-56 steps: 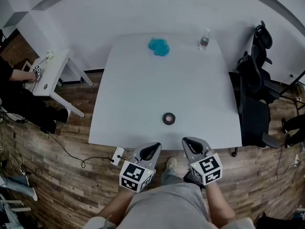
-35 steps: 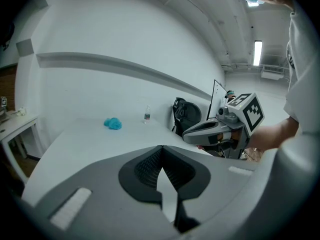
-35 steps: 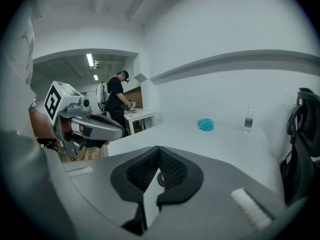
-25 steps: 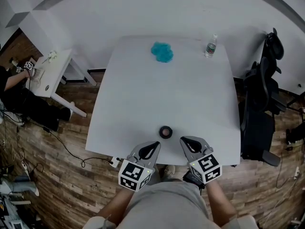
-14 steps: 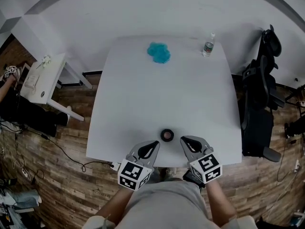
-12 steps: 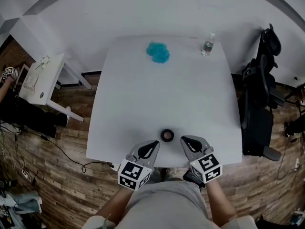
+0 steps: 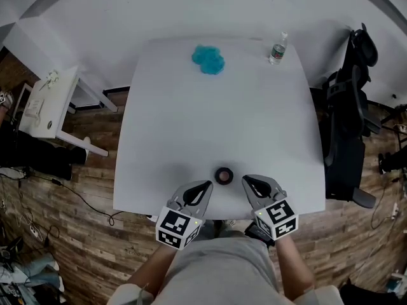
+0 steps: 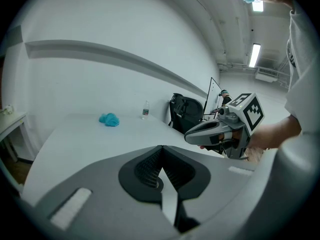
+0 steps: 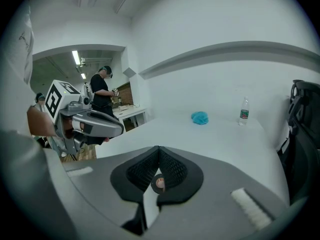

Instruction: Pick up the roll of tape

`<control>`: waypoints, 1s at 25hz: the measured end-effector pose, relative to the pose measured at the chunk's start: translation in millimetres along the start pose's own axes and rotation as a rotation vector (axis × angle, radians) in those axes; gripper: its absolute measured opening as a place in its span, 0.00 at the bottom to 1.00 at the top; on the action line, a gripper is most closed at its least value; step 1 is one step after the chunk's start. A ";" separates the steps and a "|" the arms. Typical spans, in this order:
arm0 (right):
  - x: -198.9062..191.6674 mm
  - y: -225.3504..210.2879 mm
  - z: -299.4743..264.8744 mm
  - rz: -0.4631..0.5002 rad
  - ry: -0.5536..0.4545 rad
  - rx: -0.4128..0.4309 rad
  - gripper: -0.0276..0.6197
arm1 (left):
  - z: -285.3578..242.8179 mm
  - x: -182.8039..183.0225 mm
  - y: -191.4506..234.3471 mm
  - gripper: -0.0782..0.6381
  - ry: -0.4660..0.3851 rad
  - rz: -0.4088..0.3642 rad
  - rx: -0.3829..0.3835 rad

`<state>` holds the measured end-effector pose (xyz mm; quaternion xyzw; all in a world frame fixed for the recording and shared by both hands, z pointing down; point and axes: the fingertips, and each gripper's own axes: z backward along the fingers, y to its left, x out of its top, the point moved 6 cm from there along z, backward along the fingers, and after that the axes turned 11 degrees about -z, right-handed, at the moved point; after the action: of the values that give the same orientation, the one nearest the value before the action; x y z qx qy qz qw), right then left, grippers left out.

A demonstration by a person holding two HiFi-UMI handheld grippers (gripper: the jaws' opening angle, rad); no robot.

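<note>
Tape roll (image 7: 223,175): one, on white table (image 7: 191,107)

The person wears a light grey shirt (image 7: 219,275). The left gripper (image 7: 206,184) and right gripper (image 7: 245,179) are smooth grey shells with black bumpy pads (image 8: 147,168) inside. Each carries a white cube (image 7: 175,228) with black square marks.

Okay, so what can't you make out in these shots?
Left gripper view: the roll of tape is hidden behind the left gripper body.
Right gripper view: only part of it shows past the jaws.
Head view: the bottle label is too small to read.
</note>
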<state>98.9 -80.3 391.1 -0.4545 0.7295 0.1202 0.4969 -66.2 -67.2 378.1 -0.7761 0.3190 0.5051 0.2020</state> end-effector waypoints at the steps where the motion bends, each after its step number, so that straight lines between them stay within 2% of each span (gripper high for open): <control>1: -0.3 -0.6 -1.9 -0.001 0.002 -0.001 0.05 | -1.0 -1.1 1.4 0.14 0.000 0.000 -0.002; 25: -12.0 -24.5 -37.9 -0.020 0.065 -0.012 0.05 | -28.7 -24.7 25.7 0.14 0.052 0.007 -0.030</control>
<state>95.8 -111.2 425.9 -0.4683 0.7399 0.1046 0.4714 -72.5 -96.6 412.6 -0.7909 0.3192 0.4899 0.1804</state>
